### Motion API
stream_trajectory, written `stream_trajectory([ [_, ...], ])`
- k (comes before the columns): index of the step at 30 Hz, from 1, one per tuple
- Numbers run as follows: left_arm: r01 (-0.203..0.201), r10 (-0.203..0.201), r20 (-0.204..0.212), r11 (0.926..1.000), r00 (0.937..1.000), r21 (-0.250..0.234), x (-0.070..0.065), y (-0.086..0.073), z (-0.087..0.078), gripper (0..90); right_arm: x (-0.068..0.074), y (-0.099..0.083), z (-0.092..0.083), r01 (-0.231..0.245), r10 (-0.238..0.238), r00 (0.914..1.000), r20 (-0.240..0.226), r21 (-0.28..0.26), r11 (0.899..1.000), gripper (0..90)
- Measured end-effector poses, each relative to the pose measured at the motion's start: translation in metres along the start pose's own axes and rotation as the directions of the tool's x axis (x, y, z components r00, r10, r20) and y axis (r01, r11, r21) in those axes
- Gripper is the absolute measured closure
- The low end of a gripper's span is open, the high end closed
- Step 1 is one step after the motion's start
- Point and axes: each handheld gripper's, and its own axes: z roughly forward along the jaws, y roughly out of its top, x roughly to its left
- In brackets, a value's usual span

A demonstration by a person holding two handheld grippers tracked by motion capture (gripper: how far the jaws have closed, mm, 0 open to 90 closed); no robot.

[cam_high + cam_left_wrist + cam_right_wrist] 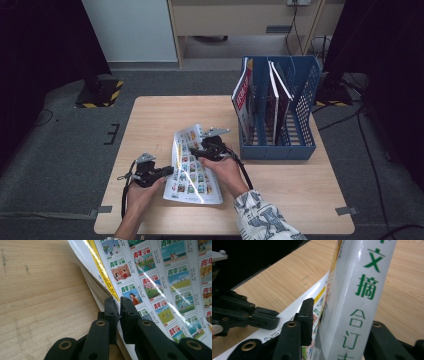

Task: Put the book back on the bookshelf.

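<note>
left tool (117, 305), magazine (155, 282) printed "青年文摘"

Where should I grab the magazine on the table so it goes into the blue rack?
Grip the magazine by its thick spine, coming from the rack side, probably. The spine is stiff; the glossy cover pinched at the left edge by the left gripper bends.

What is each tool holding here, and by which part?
Both hold the magazine: the left tool is shut on its cover's edge, and the right tool straddles the spine; pad contact there cannot be told.
</note>
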Motion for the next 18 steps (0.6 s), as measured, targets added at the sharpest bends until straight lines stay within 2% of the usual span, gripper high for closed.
stream_trajectory([
  [4,0.006,-0.006,-0.006,1.0,1.0,0.006,0.0,0.0,0.0,82.6,-0.001,-0.001,0.001,-0.005,0.005,0.9989,0.047,0.016,1.0,68.1],
  [8,-0.018,0.019,-0.03,0.9993,0.9993,0.033,0.002,0.0,0.0,76.9,-0.001,-0.001,0.002,-0.004,0.005,0.9973,0.073,-0.01,1.0,70.3],
  [10,-0.026,0.028,-0.036,0.9986,0.999,0.045,0.004,-0.002,0.0,72.3,0.0,-0.001,0.002,0.015,-0.013,0.9968,0.079,-0.028,1.0,70.7],
  [12,-0.02,0.02,-0.015,0.9988,0.9997,0.046,0.008,-0.004,0.001,68.2,0.003,0.0,0.001,0.034,-0.031,0.9967,0.075,-0.047,0.998,70.9],
  [14,-0.023,0.024,-0.002,0.9984,0.9997,0.051,0.009,-0.004,0.002,57.0,0.005,0.002,-0.001,0.039,-0.035,0.9972,0.066,-0.064,0.997,71.2],
  [16,-0.024,0.024,0.001,0.999,0.9997,0.037,0.01,-0.004,0.002,54.4,0.006,0.003,-0.003,0.057,-0.052,0.9971,0.055,-0.086,0.995,71.4],
  [18,-0.015,0.014,0.027,0.9993,0.9995,0.035,0.012,-0.004,0.004,48.5,0.009,0.005,-0.005,0.069,-0.065,0.997,0.042,-0.109,0.992,71.7],
])
